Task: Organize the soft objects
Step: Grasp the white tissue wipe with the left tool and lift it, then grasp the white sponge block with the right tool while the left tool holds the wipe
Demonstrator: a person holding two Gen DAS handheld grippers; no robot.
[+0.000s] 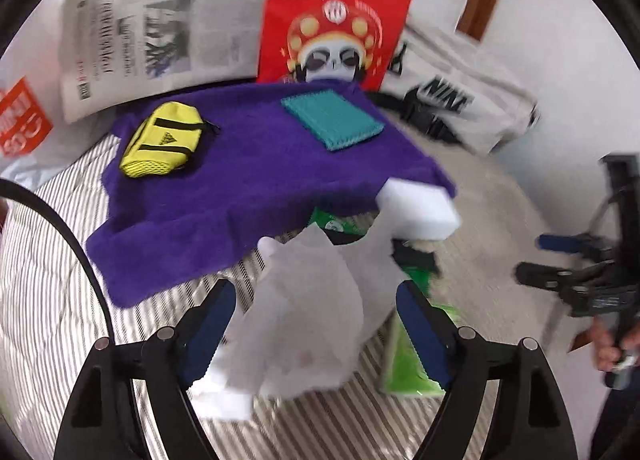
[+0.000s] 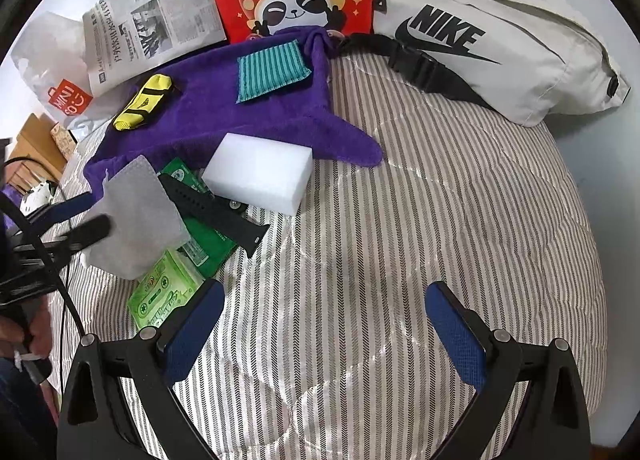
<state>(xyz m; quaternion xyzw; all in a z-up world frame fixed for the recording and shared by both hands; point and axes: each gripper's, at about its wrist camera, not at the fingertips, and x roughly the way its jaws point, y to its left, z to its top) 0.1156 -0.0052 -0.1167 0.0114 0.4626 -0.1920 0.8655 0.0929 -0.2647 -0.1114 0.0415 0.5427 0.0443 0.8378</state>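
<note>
The left gripper point(image 1: 316, 324) stands spread with a thin white tissue point(image 1: 304, 312) loose between its blue pads point(image 1: 212, 324), which seem not to press it, so I think it should close on a thick fold, slowly, because such limp paper slips away. The right gripper point(image 2: 324, 328) is also spread and empty over the striped quilt point(image 2: 420, 220). The tissue hangs over the green packets point(image 2: 168, 292), near the firm white foam block point(image 2: 260, 176) and the fluffy purple towel point(image 1: 240, 172).
</note>
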